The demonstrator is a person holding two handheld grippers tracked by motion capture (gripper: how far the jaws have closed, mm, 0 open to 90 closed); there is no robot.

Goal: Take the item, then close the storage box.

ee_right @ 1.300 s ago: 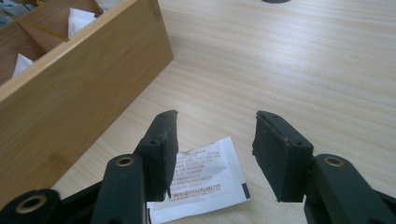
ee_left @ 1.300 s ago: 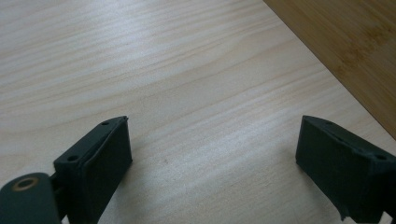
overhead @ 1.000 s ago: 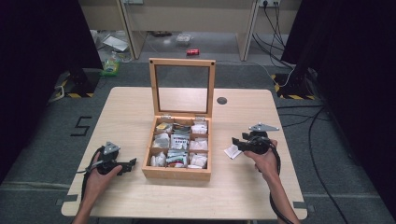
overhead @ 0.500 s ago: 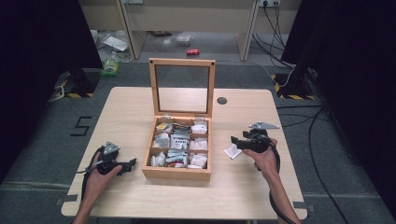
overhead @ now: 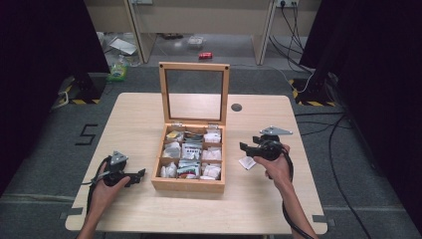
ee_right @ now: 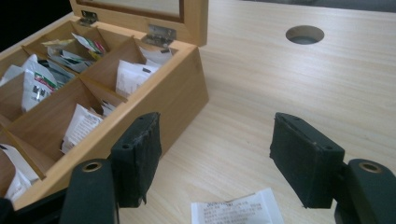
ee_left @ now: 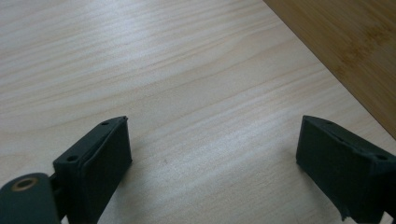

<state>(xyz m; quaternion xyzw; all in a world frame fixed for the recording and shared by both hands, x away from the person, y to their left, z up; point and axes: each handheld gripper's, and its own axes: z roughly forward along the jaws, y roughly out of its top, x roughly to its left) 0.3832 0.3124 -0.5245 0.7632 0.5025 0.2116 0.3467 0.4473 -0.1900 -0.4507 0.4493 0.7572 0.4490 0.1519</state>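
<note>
A wooden box (overhead: 188, 185) with its glass lid (overhead: 194, 94) raised stands mid-table, its compartments holding several tea packets (overhead: 188, 149). A white packet (overhead: 247, 163) lies on the table right of the box. My right gripper (overhead: 245, 147) hovers just above it, pointing at the box. In the right gripper view its jaws (ee_right: 215, 121) are open and have just been opening; the packet (ee_right: 238, 212) lies loose on the table beneath them, untouched by the pads. My left gripper (overhead: 141, 173) rests low on the table left of the box, open (ee_left: 212, 126) with nothing between its fingers.
The box wall (ee_left: 350, 51) is close on the left gripper's far right. A round cable hole (overhead: 236, 107) sits in the table behind the box to the right. Bare tabletop (overhead: 134, 124) lies on the left. Cables trail off both grippers.
</note>
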